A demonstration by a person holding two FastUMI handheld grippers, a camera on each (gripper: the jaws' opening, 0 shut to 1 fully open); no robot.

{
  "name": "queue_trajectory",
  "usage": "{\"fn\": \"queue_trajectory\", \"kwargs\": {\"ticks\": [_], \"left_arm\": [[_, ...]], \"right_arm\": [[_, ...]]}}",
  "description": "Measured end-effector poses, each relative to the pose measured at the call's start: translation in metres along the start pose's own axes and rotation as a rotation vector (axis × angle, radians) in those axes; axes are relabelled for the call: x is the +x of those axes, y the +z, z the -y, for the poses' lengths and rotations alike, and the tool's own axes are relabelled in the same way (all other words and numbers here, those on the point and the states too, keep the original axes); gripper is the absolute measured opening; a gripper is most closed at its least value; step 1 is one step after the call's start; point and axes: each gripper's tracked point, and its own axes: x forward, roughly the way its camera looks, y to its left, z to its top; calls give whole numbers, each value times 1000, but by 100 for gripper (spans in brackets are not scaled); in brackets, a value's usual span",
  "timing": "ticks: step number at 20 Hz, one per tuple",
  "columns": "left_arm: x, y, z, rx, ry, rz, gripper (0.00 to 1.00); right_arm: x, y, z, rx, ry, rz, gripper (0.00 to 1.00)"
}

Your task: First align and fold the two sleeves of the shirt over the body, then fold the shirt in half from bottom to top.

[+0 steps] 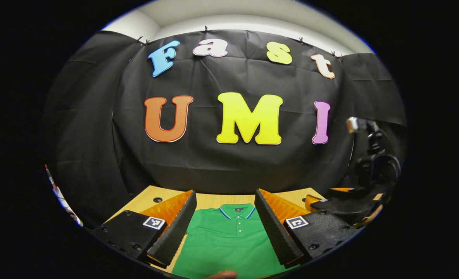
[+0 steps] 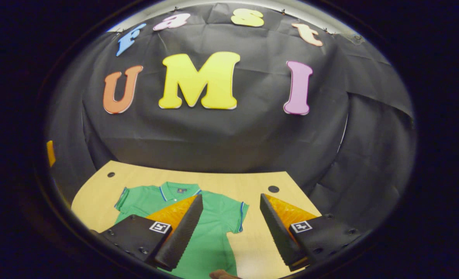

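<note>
Shirt lies flat on the tabletop, collar toward the wall, both sleeves spread out — no fold begun. Your left tongs hang released above the chest; your right tongs gape over the shirt's right sleeve. Sleeve step first: drop onto a cuff, pinch, carry it across the body.
</note>
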Motion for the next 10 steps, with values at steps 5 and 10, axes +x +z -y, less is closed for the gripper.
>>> {"fn": "queue_trajectory", "kwargs": {"ticks": [5, 10], "left_arm": [[-4, -12, -8, -26, 25, -46, 97], [-7, -28, -26, 13, 123, -101, 97]], "right_arm": [[78, -31, 17, 25, -36, -117, 94], [148, -88, 38, 60, -79, -278, 96]]}}
